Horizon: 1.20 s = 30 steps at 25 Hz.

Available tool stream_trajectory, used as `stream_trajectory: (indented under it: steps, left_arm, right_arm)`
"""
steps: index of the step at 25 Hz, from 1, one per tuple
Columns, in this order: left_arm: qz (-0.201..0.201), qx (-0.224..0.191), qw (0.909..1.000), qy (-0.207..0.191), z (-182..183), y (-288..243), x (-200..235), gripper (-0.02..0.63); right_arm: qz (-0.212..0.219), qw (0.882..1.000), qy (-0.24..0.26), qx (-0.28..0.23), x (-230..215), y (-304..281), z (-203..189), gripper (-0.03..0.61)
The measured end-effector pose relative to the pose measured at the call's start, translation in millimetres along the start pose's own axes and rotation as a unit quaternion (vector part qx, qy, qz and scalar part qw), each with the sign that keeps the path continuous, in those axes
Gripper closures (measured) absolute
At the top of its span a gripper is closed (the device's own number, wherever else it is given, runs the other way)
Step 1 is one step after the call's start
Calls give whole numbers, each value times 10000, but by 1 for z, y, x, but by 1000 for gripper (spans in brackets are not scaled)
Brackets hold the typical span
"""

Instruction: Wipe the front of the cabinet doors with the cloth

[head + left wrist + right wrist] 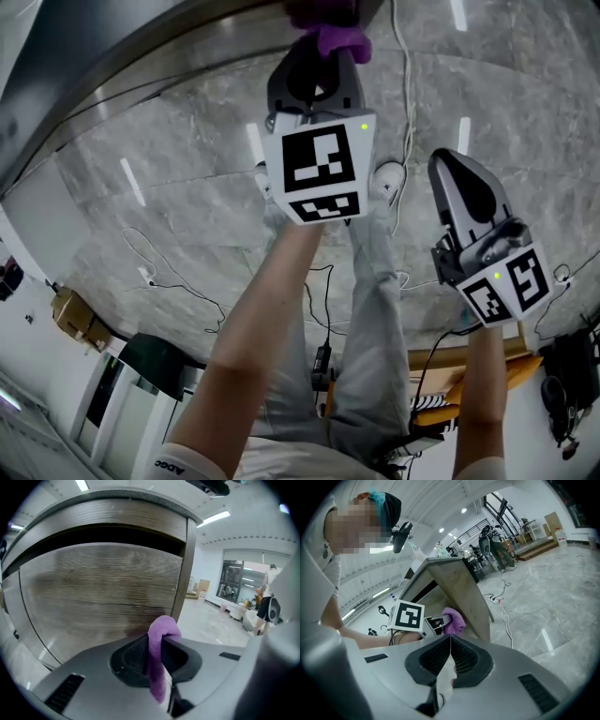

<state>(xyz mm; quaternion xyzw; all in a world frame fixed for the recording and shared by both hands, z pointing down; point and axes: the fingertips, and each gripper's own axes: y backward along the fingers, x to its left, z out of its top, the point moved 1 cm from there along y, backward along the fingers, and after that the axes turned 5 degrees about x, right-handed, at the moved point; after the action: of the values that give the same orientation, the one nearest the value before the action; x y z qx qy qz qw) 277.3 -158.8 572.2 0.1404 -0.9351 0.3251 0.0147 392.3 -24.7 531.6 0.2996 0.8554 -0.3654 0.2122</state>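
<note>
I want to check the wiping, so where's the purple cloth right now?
The purple cloth is pinched in the left gripper, top centre of the head view, close against the wooden cabinet door.

The cloth is soft, fuzzy purple fabric. The cabinet door looks like brown-grey wood with fine lines in it, dull and not shiny. The floor is grey stone with pale veins, smooth and so shiny that lights show in it. The left tool and right tool have smooth, matt grey plastic shells. The pads are black and bumpy.
</note>
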Motion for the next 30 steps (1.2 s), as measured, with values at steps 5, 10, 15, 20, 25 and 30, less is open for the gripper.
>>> stream_trajectory:
  steps: [5,10,15,20,25,30]
  left_arm:
    - [-71,121,9996,-245,-19,21,60,568]
    - [324,457,9980,-296,-51,40,162,568]
    - [972,908,9910,-169,-85,55,269,568]
    - [1438,1135,9830,-98,-98,53,332,568]
    - [1515,1113,9821,-116,-98,39,337,568]
    - [1814,1090,9773,67,-92,24,311,568]
  right_arm:
    - [31,10000,-56,23,44,-43,-15,551]
    - [234,9997,-61,63,98,-105,-30,551]
    - [468,9988,-130,51,144,-157,-42,551]
    - [671,9976,-23,171,164,-182,-45,551]
    - [670,9973,55,302,151,-174,-48,551]
    - [544,9978,81,380,108,-139,-43,551]
